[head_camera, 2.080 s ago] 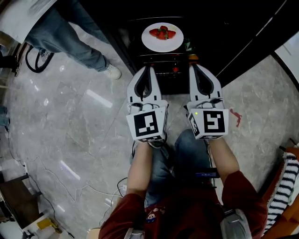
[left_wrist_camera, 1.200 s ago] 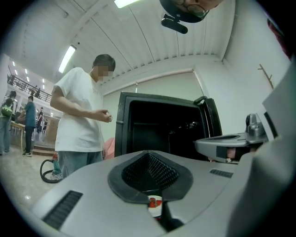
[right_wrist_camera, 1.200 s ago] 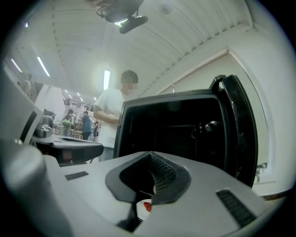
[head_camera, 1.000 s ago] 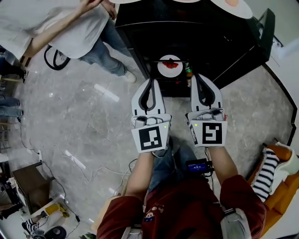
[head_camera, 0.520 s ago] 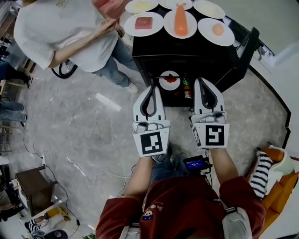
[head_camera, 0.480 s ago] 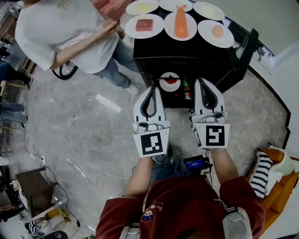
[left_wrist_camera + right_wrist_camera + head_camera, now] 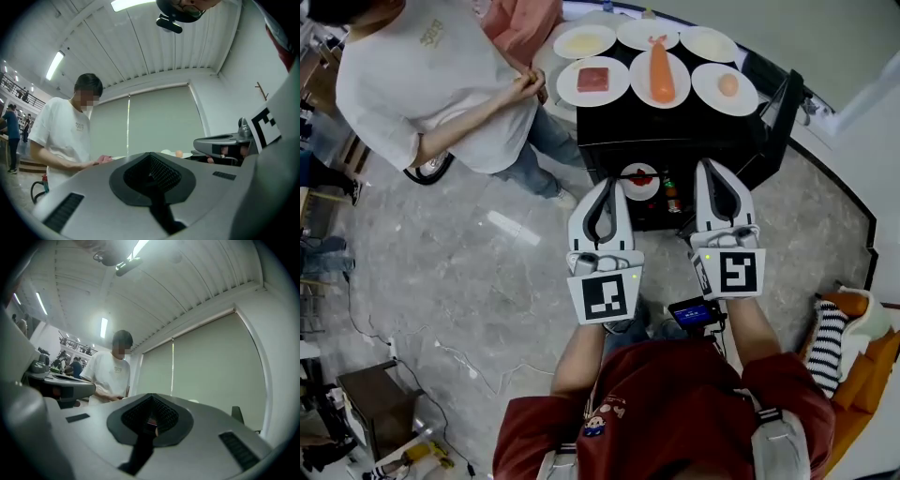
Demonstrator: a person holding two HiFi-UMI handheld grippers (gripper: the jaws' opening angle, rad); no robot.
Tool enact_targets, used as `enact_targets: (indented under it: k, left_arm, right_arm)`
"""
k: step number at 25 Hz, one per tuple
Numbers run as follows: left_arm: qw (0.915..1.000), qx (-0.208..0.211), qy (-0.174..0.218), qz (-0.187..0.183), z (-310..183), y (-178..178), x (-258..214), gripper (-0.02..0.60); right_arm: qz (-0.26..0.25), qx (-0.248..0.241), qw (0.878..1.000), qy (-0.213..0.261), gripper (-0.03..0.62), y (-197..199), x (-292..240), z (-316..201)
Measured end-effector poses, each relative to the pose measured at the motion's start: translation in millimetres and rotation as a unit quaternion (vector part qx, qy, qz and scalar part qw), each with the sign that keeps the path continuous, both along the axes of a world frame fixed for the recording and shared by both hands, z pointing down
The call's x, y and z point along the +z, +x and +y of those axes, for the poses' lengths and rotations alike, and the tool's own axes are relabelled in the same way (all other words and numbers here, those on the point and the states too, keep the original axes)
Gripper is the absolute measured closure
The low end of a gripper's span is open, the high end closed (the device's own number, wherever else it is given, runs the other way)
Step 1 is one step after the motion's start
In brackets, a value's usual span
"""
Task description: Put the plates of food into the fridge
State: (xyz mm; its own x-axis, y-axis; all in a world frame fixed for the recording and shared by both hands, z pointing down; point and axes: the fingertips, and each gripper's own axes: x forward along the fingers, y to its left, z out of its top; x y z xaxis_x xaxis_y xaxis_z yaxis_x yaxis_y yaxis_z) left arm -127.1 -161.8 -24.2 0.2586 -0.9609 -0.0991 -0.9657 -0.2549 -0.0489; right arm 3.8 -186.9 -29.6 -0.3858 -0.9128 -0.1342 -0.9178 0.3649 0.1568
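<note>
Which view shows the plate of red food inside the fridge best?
The head view: the plate of red food sits in the open fridge, seen clearly from above. The left and right gripper views point level over the fridge top and show none of it.

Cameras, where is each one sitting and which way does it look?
Head view: on the person's head, looking steeply down at the left gripper, right gripper, fridge and plates; own forearms and red sweater show.
Left gripper view: on the left gripper, looking about level along its shut jaws at a bystander and a blind; right gripper at right.
Right gripper view: on the right gripper, along its shut jaws, same way; left gripper at left.
Shared: all three see the bystander.
</note>
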Motion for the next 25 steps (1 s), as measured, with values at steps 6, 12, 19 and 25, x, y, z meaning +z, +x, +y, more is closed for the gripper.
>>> enact_targets:
  k: [6, 12, 19, 25]
  left_arm:
    - [0.9995, 0.030, -0.010, -0.004, -2, 0, -6, 0.575]
    - [0.9987, 0.051, 0.001, -0.002, -6, 4, -12, 0.575]
    - [0.9986, 0.052, -0.003, 0.006, -9, 21, -12, 0.575]
    - [0.9989, 0.044, 0.009, 0.010, -15, 40, -17, 0.575]
  right_arm:
    - [-0.001, 0.013, 1.000, 0.005, 0.590, 0, -16, 7]
    - [-0.001, 0.027, 1.000, 0.016, 0.591, 8, -25, 14]
    - [0.000, 0.021, 1.000, 0.007, 0.591, 25, -19, 16]
    - [0.000, 0.006, 1.000, 0.004, 0.591, 40, -20, 10]
